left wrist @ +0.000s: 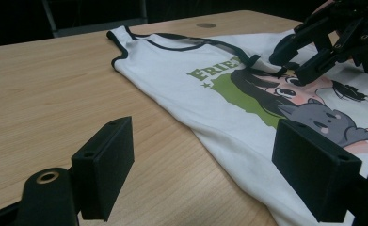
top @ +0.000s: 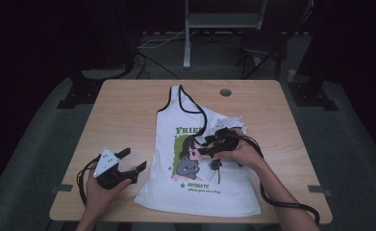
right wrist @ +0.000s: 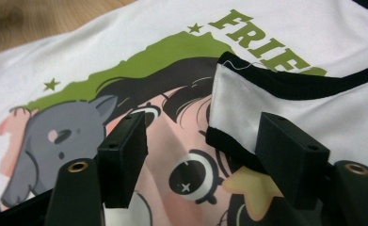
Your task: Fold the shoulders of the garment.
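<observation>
One white sleeveless tank top with black trim and a cartoon print (top: 195, 159) lies flat on the light wooden tabletop (top: 123, 120), right of centre, hem toward the person. Two straps: one (top: 176, 96) lies straight toward the far edge, the other (right wrist: 247, 108) is folded back over the print, its end resting on the cartoon face. Two black grippers. Left gripper (top: 130, 161) sits on bare wood just beside the top's left edge, jaws wide apart, nothing between them. Right gripper (top: 209, 142) is over the print at the folded strap; its jaws stand apart, the strap end between them, right pad touching or almost touching the fabric, cannot tell which, left pad clear. Two hands, one per gripper. One round metal grommet (top: 225, 92) near the far tabletop edge. Green lettering is cut off by the folded strap after "FRIE". Small print under the picture is unreadable. Room beyond the tabletop is dark, with chair and stand legs hard to make out.
</observation>
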